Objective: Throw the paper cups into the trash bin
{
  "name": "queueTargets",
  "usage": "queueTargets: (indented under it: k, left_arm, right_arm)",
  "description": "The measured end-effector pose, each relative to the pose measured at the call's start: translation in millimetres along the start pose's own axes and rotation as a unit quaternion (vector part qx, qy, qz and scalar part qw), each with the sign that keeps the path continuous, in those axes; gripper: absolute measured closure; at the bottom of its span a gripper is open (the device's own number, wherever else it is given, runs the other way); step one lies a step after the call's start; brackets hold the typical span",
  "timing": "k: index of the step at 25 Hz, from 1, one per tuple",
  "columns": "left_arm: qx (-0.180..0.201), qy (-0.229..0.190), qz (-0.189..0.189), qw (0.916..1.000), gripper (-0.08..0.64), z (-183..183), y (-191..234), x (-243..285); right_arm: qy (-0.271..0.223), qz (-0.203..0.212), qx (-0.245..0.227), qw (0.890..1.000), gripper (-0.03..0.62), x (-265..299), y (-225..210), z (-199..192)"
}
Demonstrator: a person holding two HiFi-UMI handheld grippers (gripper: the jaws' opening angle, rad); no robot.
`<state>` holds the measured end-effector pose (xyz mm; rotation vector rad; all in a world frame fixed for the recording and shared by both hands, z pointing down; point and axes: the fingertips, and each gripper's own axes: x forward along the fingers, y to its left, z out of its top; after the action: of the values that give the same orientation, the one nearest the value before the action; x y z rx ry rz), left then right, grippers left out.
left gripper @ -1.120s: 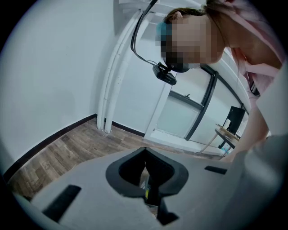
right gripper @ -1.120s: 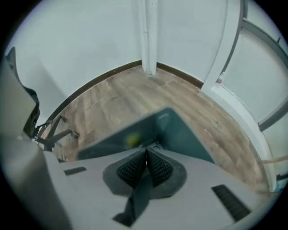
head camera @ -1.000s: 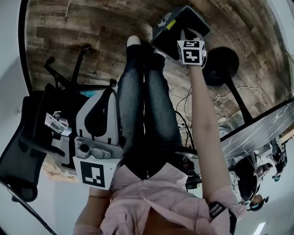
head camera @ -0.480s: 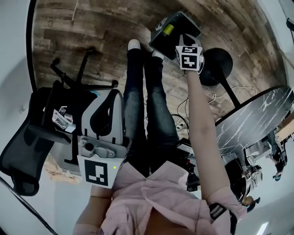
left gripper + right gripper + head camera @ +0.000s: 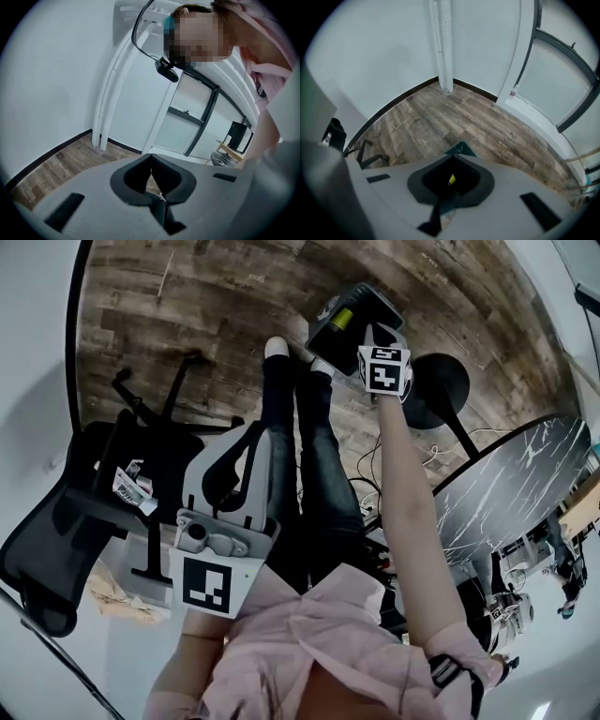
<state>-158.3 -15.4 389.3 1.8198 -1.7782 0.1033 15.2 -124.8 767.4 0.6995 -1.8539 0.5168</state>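
Observation:
A dark trash bin (image 5: 352,315) stands on the wooden floor past the person's feet, with something yellow-green (image 5: 343,318) inside it. My right gripper (image 5: 379,332) is held out at arm's length over the bin's near edge. Its jaws are shut with nothing between them. In the right gripper view the right gripper (image 5: 455,157) points down at the floor, with a teal corner of the bin (image 5: 462,148) beyond its tips. My left gripper (image 5: 247,434) hangs close to the body, shut and empty. The left gripper (image 5: 151,162) faces a white wall. No paper cup shows.
A black office chair (image 5: 52,554) stands at the left, with papers (image 5: 131,488) on it. A dark marbled round table (image 5: 511,488) is at the right. A black round stand base (image 5: 442,382) sits beside the bin. Cables (image 5: 373,474) lie on the floor.
The left gripper has drifted a little up and to the right. The right gripper stays over the bin, both still shut.

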Motion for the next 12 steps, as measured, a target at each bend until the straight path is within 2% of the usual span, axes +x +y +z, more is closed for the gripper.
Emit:
queueTargets:
  k: [12]
  left_arm:
    - [0.004, -0.005, -0.007, 1.0, 0.543, -1, -11, 0]
  right_arm:
    - [-0.001, -0.017, 0.011, 1.0, 0.563, -12, -17, -15]
